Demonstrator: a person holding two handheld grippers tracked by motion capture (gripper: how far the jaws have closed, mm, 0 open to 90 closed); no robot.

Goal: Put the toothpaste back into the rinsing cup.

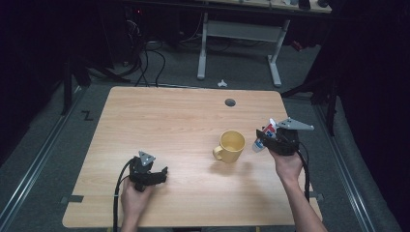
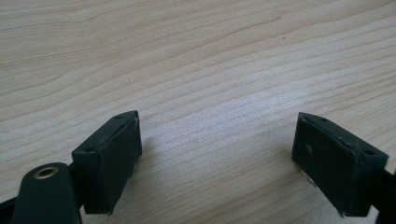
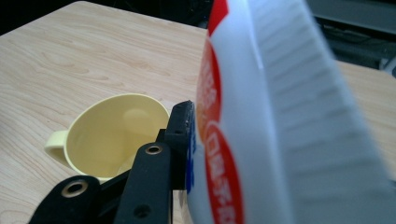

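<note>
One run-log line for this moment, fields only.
right gripper: shut on white tube, raised beside yellow mug | left gripper: jaws open, empty, over table

Lab or workshop (dim): floor rails (image 1: 46, 150), cable tangle (image 1: 145, 63), bare wooden table (image 1: 169, 121).

Tube (image 1: 265, 137) just right of mug (image 1: 230, 146)

White tube (image 3: 280, 116), held at 3 o'clock of yellow mug (image 3: 116, 135): red and blue label print with white characters, too close and blurred to read. Floor (image 1: 58, 125) at 9 o'clock of table (image 1: 169, 121): black "Z"-shaped mark (image 1: 87, 115).
</note>
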